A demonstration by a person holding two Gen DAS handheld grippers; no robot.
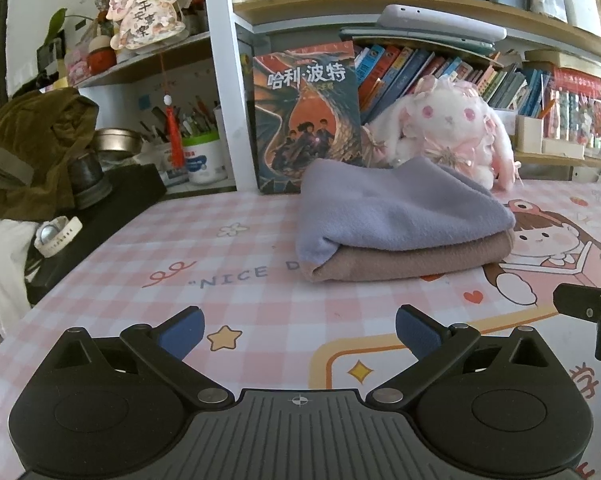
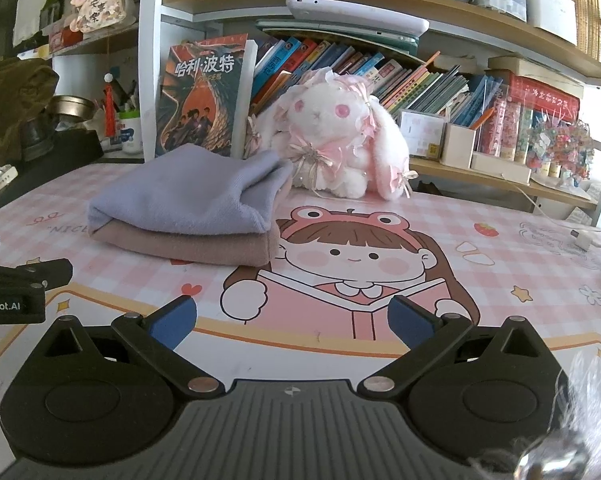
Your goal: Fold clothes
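Left wrist view: I see my left gripper (image 1: 299,334) spread wide, empty; folded lilac garment (image 1: 400,208) stacked on folded tan garment (image 1: 416,260) ahead, well apart. Right gripper (image 2: 291,322) likewise wide, empty.

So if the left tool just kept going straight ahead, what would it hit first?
Probably the folded clothes, lilac on brown, lying just ahead on the table; depth is hard to judge.
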